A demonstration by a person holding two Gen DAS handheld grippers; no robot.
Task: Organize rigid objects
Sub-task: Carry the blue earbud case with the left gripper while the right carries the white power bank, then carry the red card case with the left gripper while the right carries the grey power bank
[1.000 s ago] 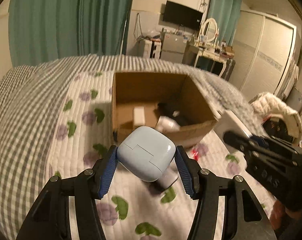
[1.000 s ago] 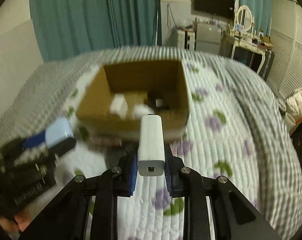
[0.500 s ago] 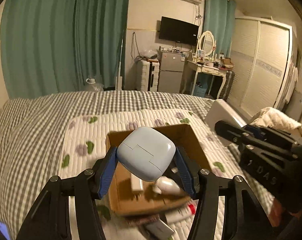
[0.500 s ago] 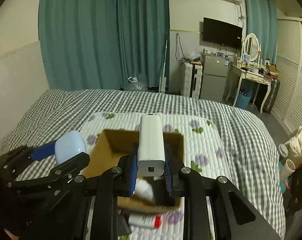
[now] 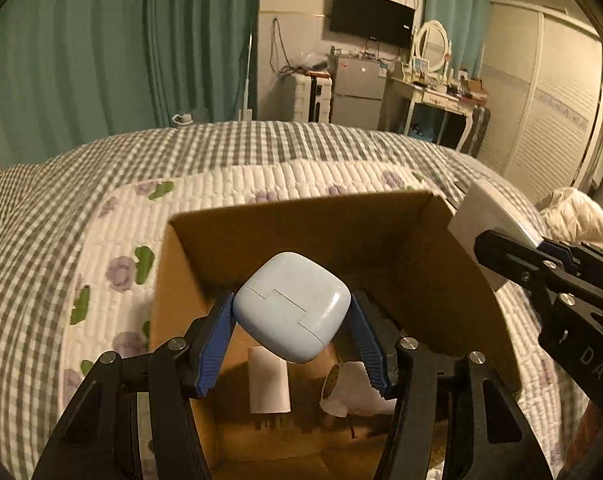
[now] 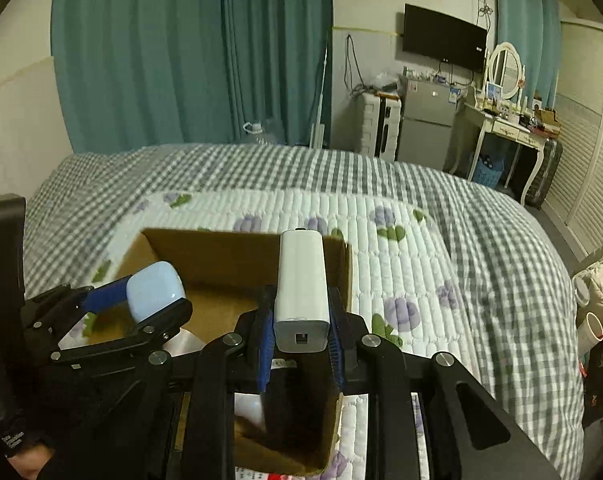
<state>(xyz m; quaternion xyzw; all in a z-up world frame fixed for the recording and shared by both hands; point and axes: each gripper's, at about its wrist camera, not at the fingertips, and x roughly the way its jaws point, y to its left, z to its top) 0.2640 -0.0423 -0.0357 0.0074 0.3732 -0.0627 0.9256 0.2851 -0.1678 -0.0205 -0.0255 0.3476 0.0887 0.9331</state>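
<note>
Only leftward: box (image 5: 381,240) contents (image 5: 269,380).

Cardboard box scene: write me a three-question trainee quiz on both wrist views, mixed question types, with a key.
1. True or false: the left gripper holds a pale blue case.
2. What does the right gripper hold? A) a white power bank B) a red tube C) nothing
3. Fill in: both held things hang over the open ____ on the bed.

Key: 1 true; 2 A; 3 box.
</note>
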